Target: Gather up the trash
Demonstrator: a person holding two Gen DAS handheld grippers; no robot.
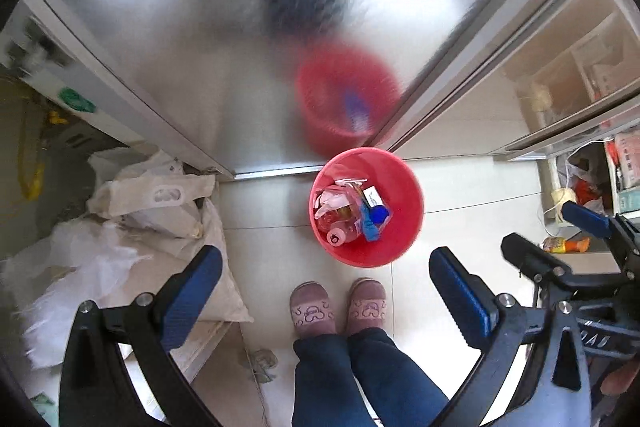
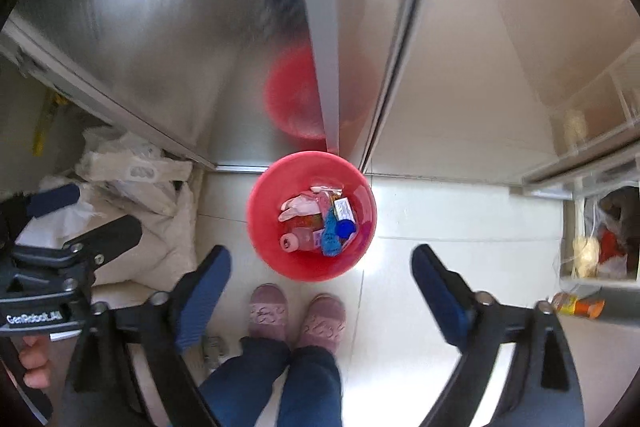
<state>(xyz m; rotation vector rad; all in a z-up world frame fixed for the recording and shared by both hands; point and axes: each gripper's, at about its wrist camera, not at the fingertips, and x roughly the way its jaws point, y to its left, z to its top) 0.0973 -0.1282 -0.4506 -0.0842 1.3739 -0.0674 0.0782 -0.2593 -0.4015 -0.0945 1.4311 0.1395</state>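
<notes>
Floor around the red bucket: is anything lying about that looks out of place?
Yes. An orange-capped bottle lies on its side on the floor by the shelf at right, outside the red bucket that holds the other trash. Both grippers are open and empty.

Floor (image 1: 460, 187): pale glossy tile with thin grout lines, glare patches present. From 10 to 1 o'clock, a brushed metal panel (image 1: 192, 39) in a light frame stands on the floor, showing blurred reflections. At 2 o'clock, a sliding door track (image 1: 516, 39) and a cream wall (image 2: 500, 39). At 3 o'clock, cluttered low shelving (image 2: 600, 227). At 9 o'clock, heaped white sacks (image 1: 152, 203) on the floor.
</notes>
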